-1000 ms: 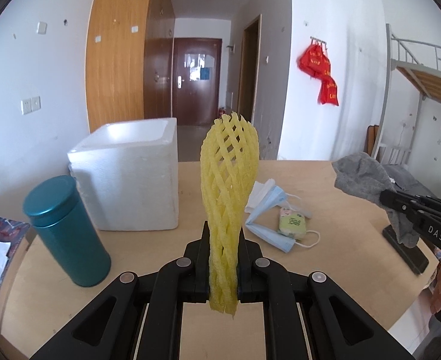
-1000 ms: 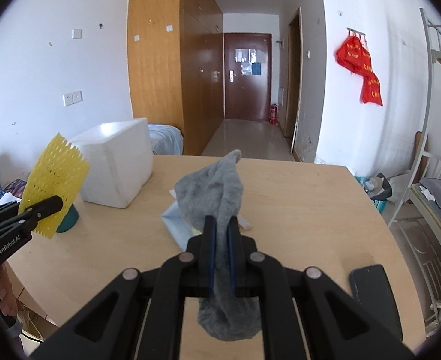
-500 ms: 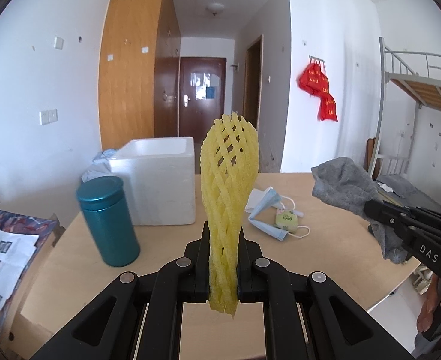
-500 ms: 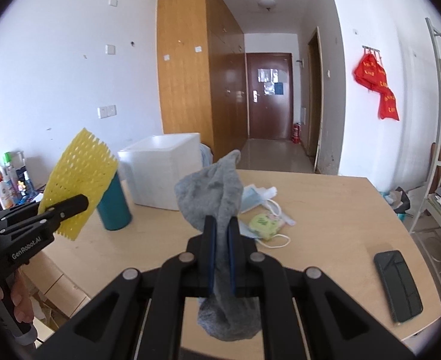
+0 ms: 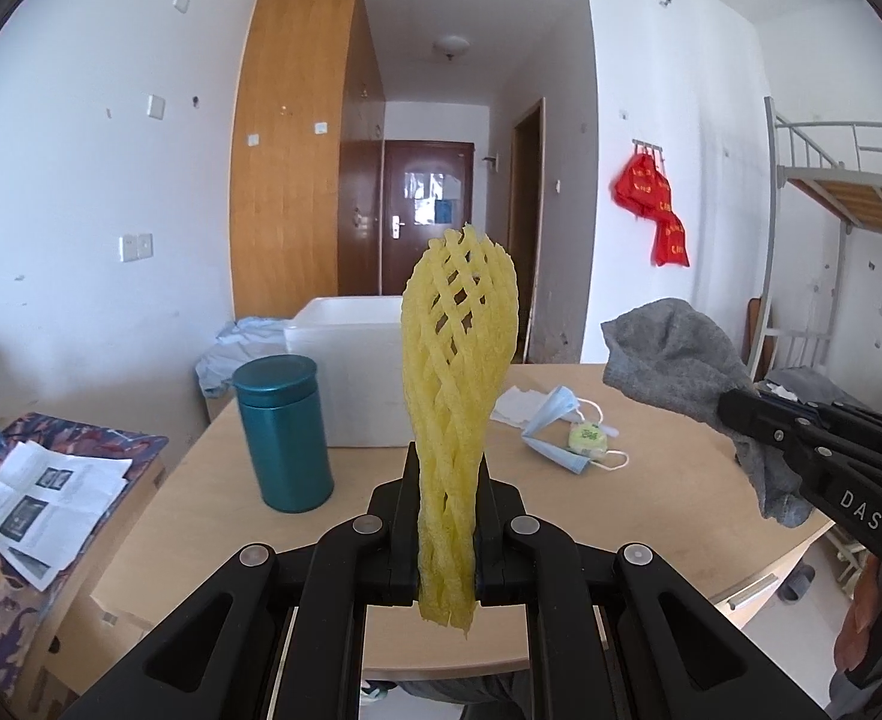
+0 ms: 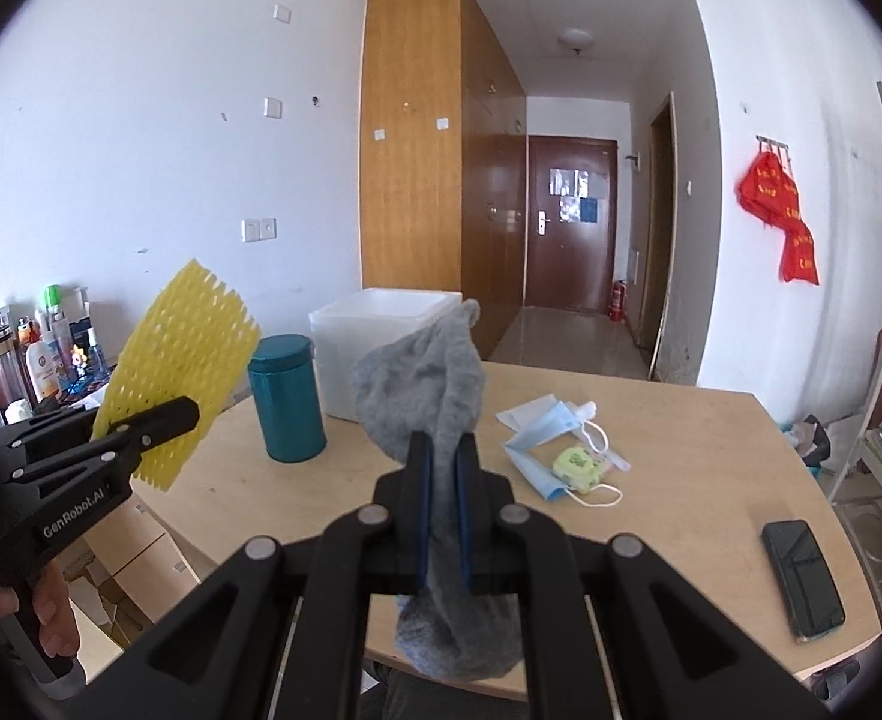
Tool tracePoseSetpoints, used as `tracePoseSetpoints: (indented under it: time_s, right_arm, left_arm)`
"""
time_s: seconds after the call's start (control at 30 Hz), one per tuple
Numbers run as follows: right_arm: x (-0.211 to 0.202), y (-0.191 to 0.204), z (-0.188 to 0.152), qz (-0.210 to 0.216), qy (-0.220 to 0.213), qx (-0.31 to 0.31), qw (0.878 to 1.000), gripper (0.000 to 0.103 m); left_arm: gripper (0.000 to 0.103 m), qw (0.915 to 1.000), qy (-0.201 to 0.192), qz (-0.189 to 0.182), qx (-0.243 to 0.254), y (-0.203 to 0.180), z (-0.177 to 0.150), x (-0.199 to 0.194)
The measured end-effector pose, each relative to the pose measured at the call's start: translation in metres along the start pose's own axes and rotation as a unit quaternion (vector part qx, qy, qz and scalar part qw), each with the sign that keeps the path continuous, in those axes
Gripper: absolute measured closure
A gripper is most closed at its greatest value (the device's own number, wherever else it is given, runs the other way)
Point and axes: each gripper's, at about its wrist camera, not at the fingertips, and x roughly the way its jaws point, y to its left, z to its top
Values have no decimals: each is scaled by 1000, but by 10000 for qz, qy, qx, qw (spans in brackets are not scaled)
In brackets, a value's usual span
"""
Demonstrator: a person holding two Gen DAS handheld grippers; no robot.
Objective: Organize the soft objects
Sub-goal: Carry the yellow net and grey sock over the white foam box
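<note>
My left gripper is shut on a yellow foam fruit net that stands upright between its fingers; the net also shows at the left of the right wrist view. My right gripper is shut on a grey sock, whose toe hangs below the jaws; the sock appears at the right of the left wrist view. Both grippers are held above the near edge of the wooden table. A white foam box stands open at the table's far left.
A teal canister stands beside the foam box. Blue face masks and a small yellow-green packet lie mid-table. A black phone lies at the right edge. A cardboard box with papers sits to the left.
Both grippers have drawn back from the table with the net and the sock still held; the foam box, canister and masks now look smaller and farther away.
</note>
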Motion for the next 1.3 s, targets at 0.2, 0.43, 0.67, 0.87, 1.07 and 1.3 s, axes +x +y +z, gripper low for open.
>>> tracePoseSetpoints:
  time_s: [0.2, 0.43, 0.67, 0.87, 1.07, 1.3]
  right_arm:
    - [7, 5, 1, 113, -39, -16, 9999, 93]
    - [27, 13, 1, 254, 72, -97, 9996, 93]
    - [47, 18, 8, 394, 159, -124, 9990, 93]
    - [61, 14, 16, 485, 180, -122, 9986, 93]
    - [78, 9, 26, 578, 229, -106, 9980, 93]
    - [104, 0, 46, 736, 301, -17, 9968, 93]
  left_arm:
    - [91, 9999, -15, 103, -115, 12, 0, -1]
    - [91, 9997, 2, 213, -138, 17, -1, 8]
    - [91, 9994, 47, 332, -133, 23, 4, 21]
    - [91, 9991, 65, 418, -88, 24, 16, 35]
    - [91, 9989, 129, 453, -83, 27, 28, 56]
    - [91, 9982, 174, 560, -154, 39, 51, 83]
